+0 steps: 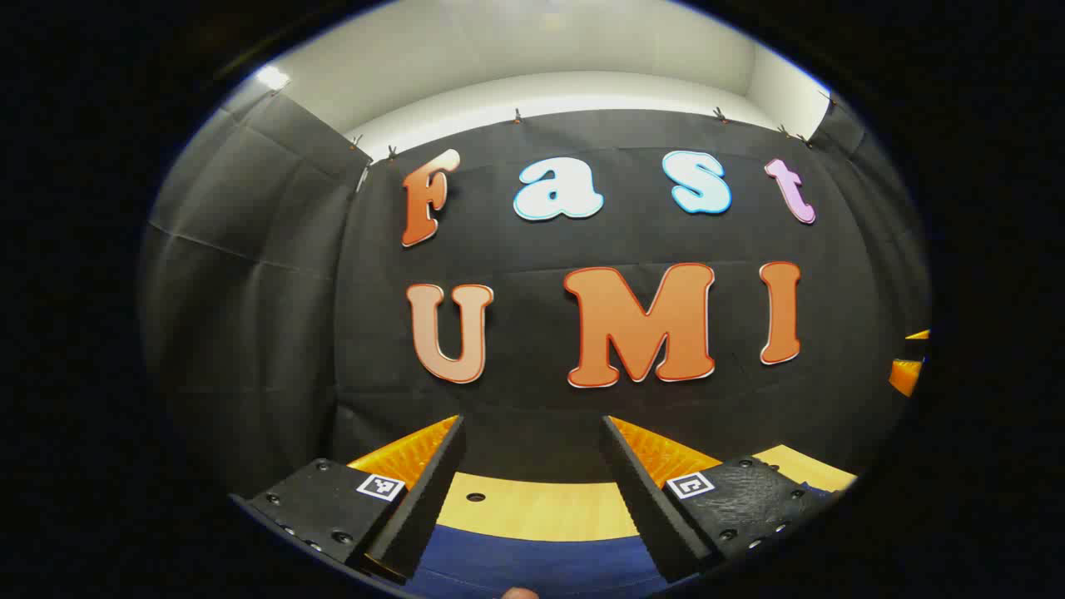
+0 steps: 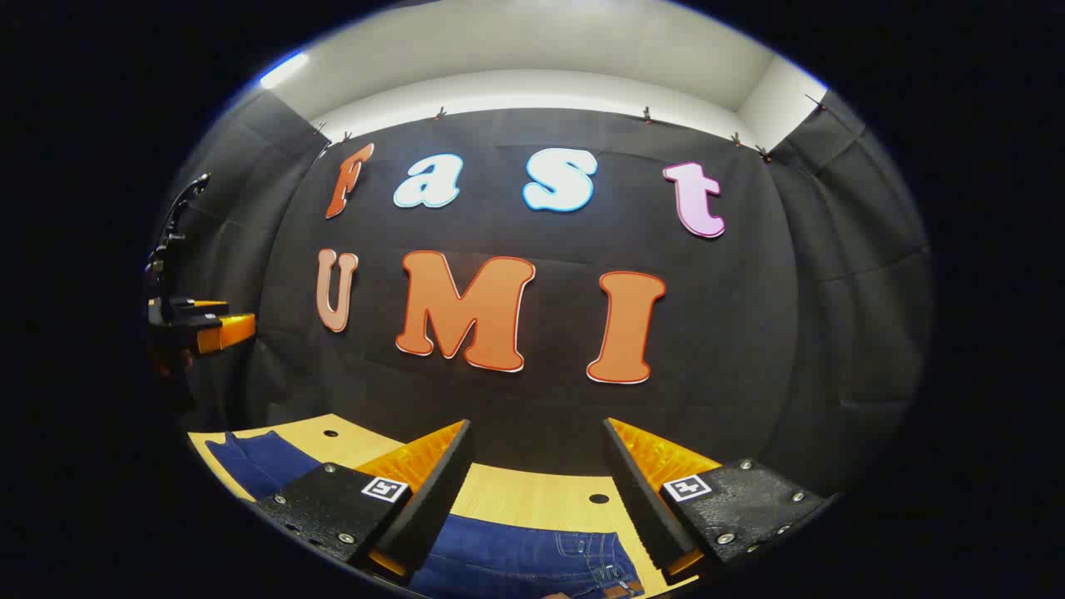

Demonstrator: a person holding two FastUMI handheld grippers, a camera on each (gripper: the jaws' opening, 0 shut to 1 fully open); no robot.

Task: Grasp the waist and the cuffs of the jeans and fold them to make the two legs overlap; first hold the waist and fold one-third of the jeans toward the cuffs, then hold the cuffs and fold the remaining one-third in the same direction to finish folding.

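black cloth backs a wooden table [image 2: 532, 499] where blue jeans [image 2: 516, 566] lie; left gripper [image 1: 532, 466] and right gripper [image 2: 537, 466] both gape apart, no legible labels.

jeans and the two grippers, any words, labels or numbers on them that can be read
No readable text on any of them.
left gripper: square marker, a black-and-white pattern, no words.
right gripper: patterned square, no words.
jeans: waist details too small to read.

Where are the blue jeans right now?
The jeans lie flat on the wooden table, low in the right gripper view, below and between the open right claw fingers, reaching toward the left edge.
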